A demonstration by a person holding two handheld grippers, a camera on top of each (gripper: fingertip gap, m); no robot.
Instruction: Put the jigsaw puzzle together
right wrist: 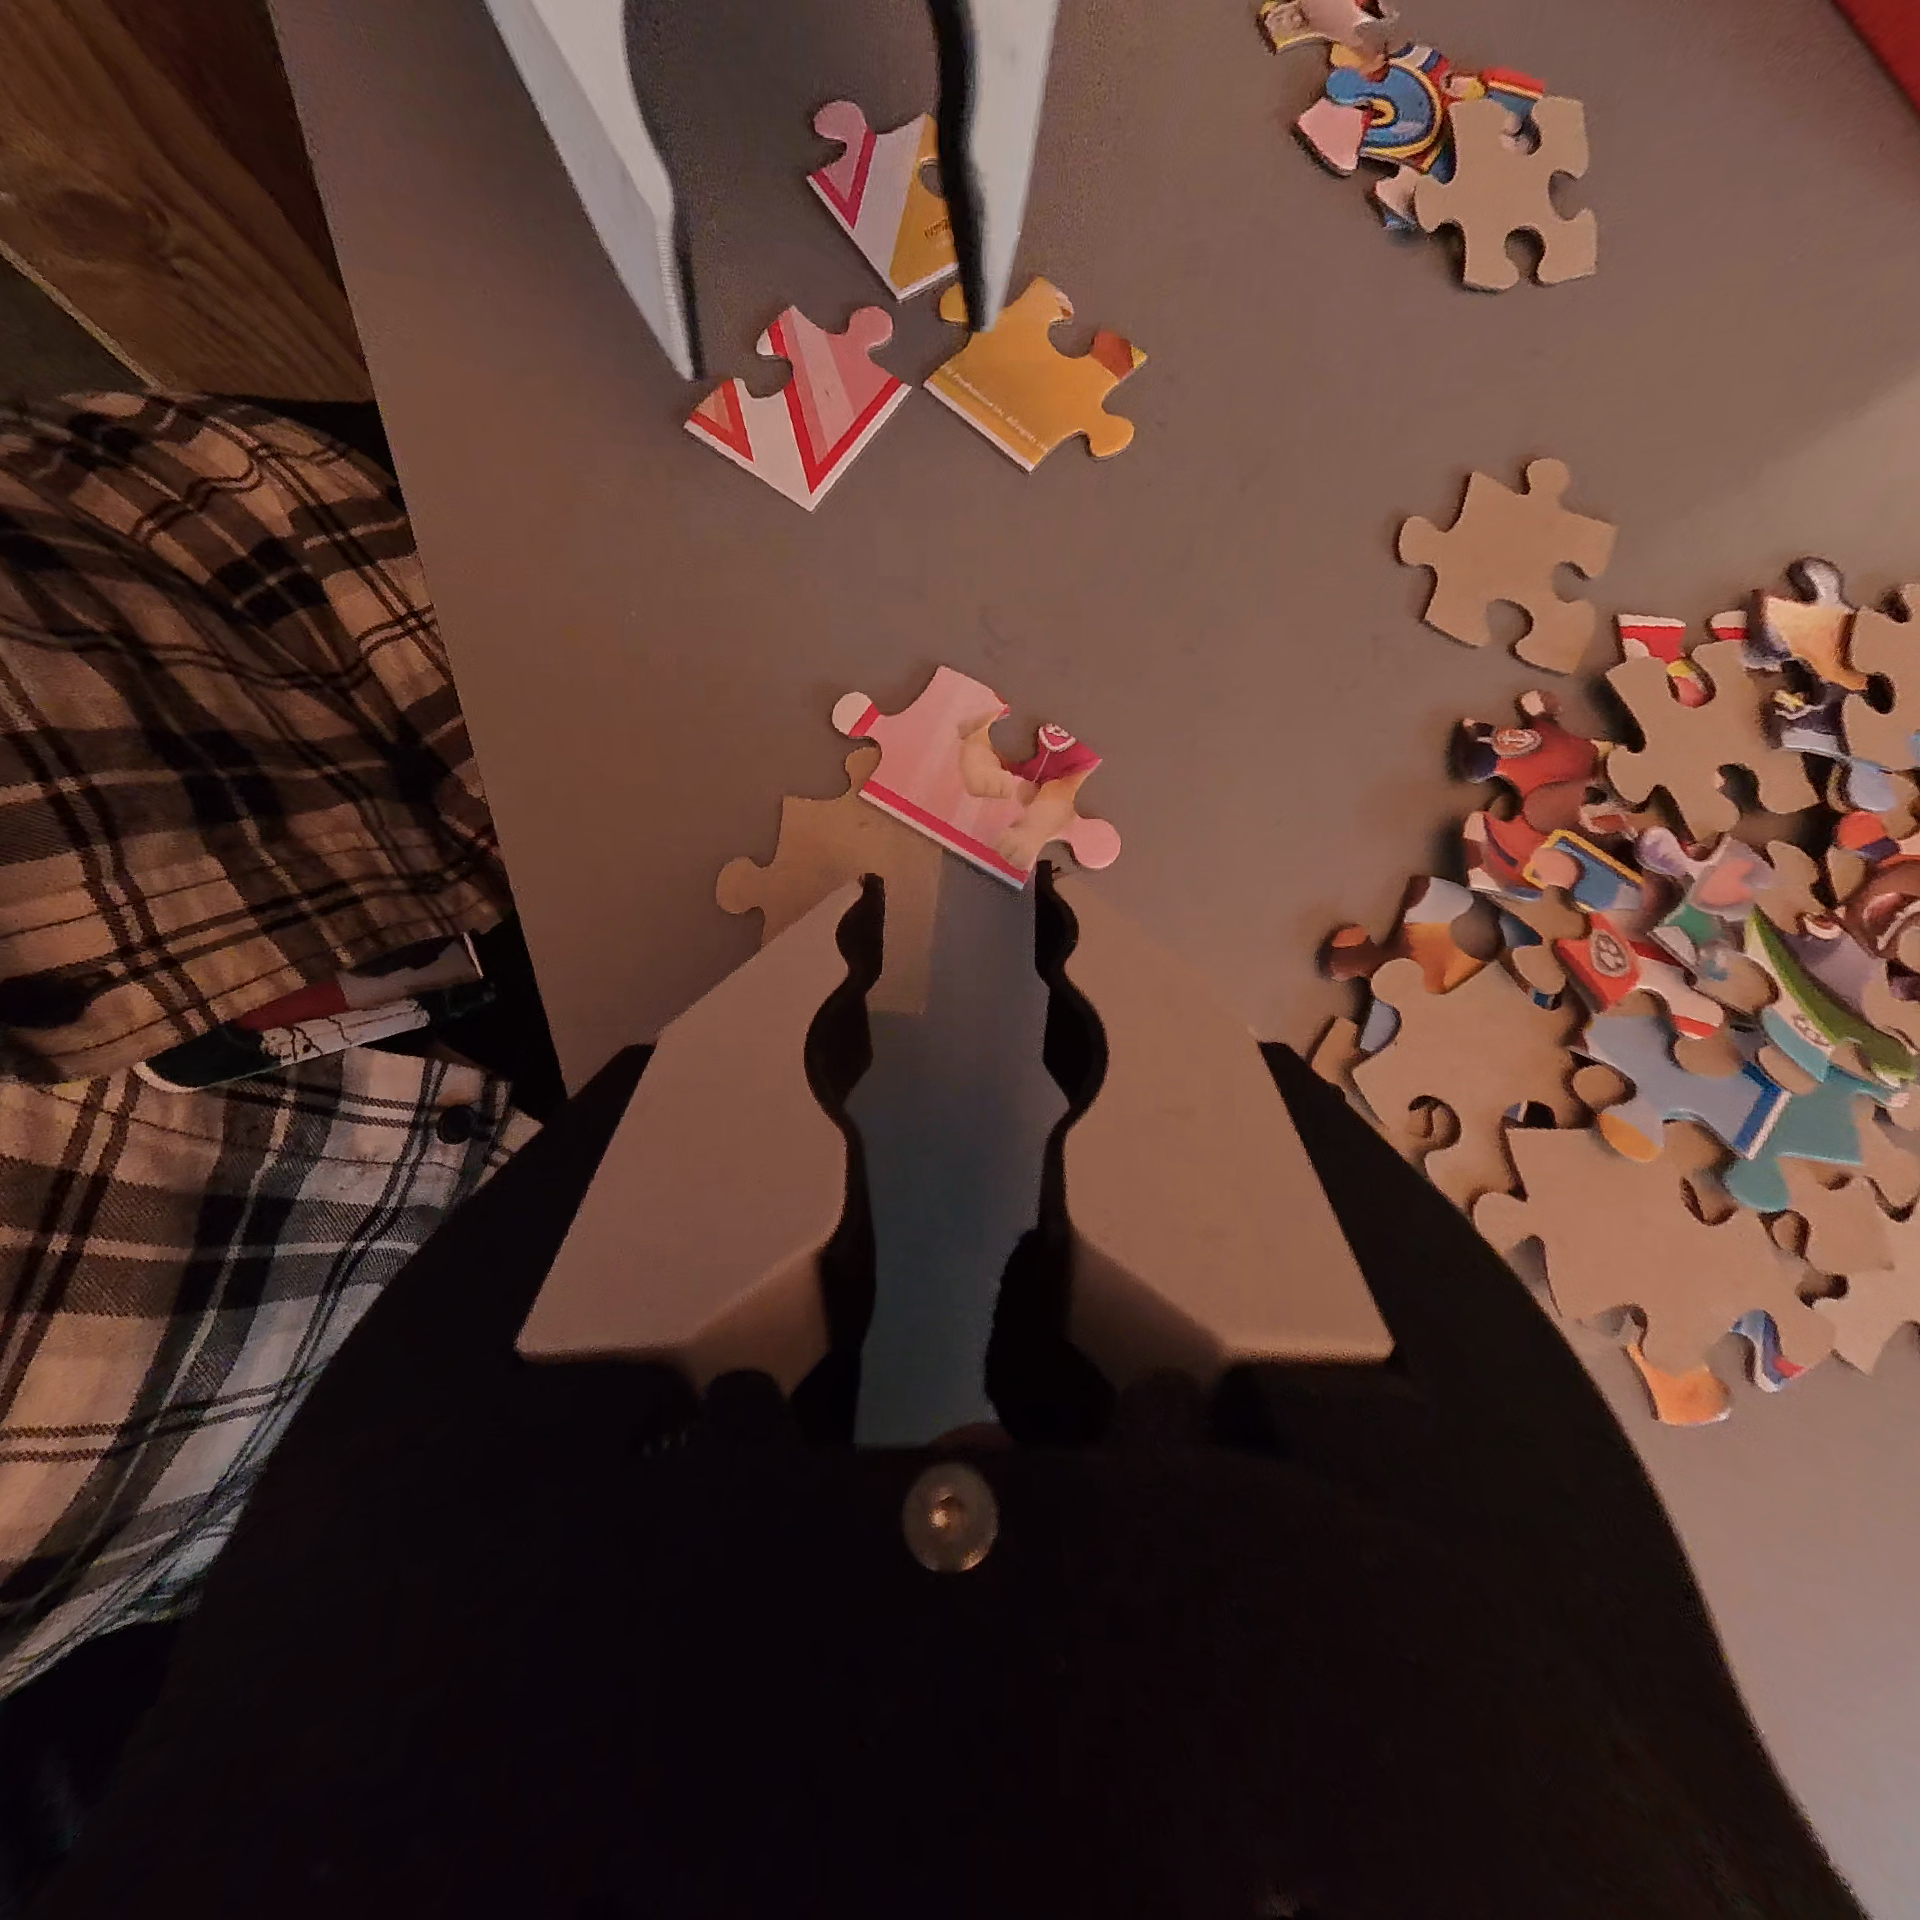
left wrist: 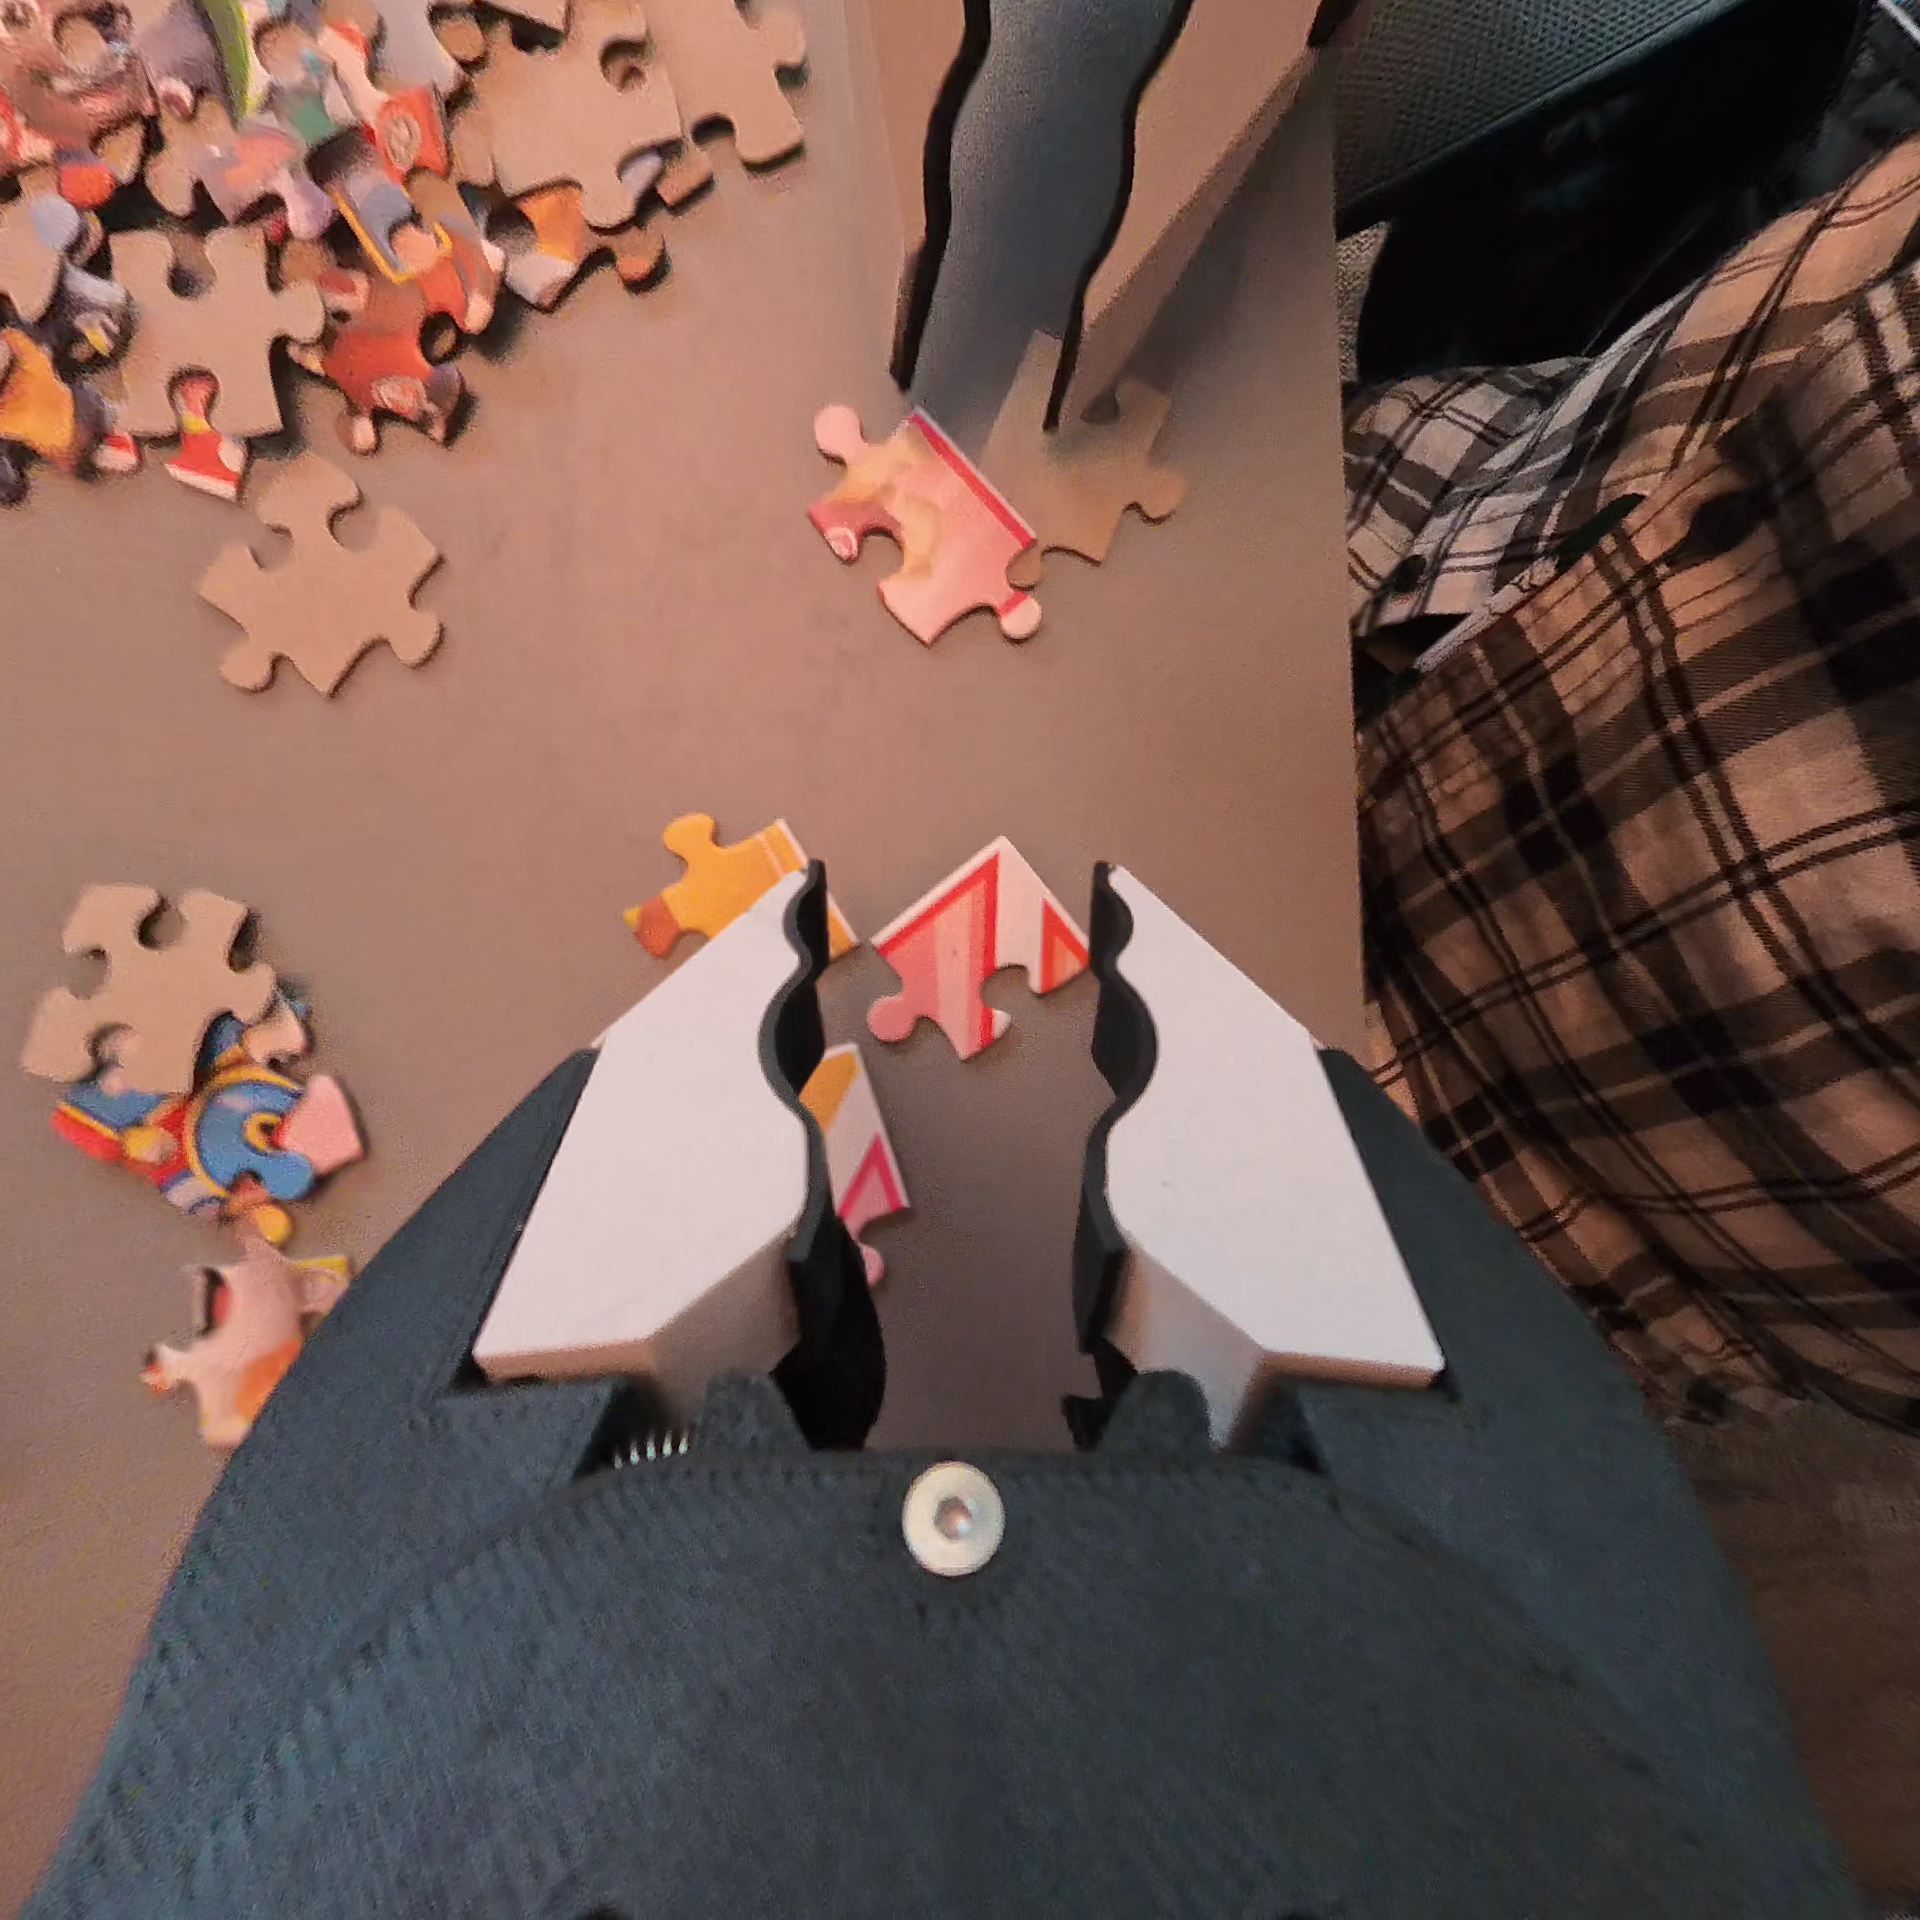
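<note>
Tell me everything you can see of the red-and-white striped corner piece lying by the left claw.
The striped corner piece lies flat, picture side up, on the grey table. It looks like thin card with a white layer at the edges, printed in red, pink and white stripes. Two straight sides meet in a corner; it has one knob and one socket. It sits just ahead of the open left claw, touched by nothing, a narrow gap from the yellow piece.

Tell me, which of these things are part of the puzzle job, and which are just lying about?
Part of the job:
- left gripper, open over the red-striped corner piece
- right gripper, open
- pink piece
- yellow piece
- face-down piece
- big pile of pieces
- grey table

Just lying about:
- plaid cloth
- wooden panel
</note>
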